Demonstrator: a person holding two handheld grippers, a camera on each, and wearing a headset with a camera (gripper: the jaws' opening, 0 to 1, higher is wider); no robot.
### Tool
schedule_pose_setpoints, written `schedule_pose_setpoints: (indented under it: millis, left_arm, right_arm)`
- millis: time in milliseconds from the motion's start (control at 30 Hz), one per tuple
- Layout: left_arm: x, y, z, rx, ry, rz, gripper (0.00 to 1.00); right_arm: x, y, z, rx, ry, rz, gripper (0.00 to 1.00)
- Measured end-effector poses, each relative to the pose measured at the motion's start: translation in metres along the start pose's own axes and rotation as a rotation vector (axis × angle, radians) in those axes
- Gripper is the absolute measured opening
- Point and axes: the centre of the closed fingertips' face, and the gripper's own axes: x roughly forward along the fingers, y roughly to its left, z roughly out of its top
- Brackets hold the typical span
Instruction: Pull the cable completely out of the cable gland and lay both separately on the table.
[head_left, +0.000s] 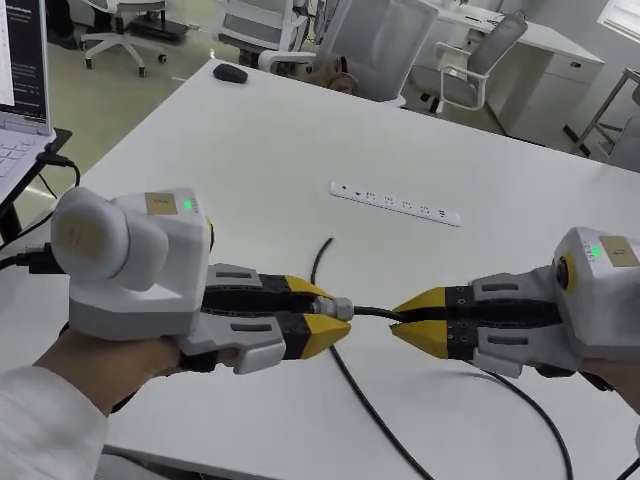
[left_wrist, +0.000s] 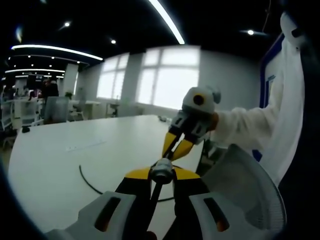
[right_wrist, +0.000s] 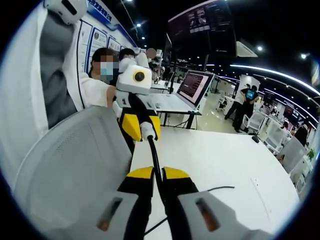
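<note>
My left gripper (head_left: 345, 318) is shut on the grey cable gland (head_left: 340, 307), holding it above the white table (head_left: 270, 150). A short stretch of black cable (head_left: 375, 313) runs from the gland to my right gripper (head_left: 397, 322), which is shut on it a few centimetres away. In the left gripper view the gland (left_wrist: 162, 171) sits between the yellow jaws of the left gripper (left_wrist: 162, 176), and the right gripper (left_wrist: 176, 147) faces it. In the right gripper view the cable (right_wrist: 154, 155) rises from the right gripper (right_wrist: 156, 176) to the gland (right_wrist: 147, 131). Slack cable lies on the table below.
A white power strip (head_left: 395, 203) lies across the table's middle. A black mouse (head_left: 230, 72) sits at the far edge and a laptop (head_left: 18, 110) at the left. Office chairs (head_left: 480, 60) stand beyond the table.
</note>
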Motion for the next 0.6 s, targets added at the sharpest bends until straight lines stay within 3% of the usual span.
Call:
schedule_pose_setpoints:
  millis: [333,433,600]
  left_arm:
    - [0.0,-0.004,0.003,0.002,-0.011,-0.011,0.17]
    - [0.001,-0.006,0.001,0.003,-0.001,-0.017,0.17]
    - [0.001,-0.004,0.001,0.004,-0.001,-0.013,0.17]
  right_arm:
    - [0.004,0.001,-0.006,0.012,0.017,-0.018,0.06]
    - [0.006,0.002,-0.007,0.006,0.033,-0.014,0.11]
    - [0.009,0.0,0.009,-0.008,-0.005,-0.01,0.15]
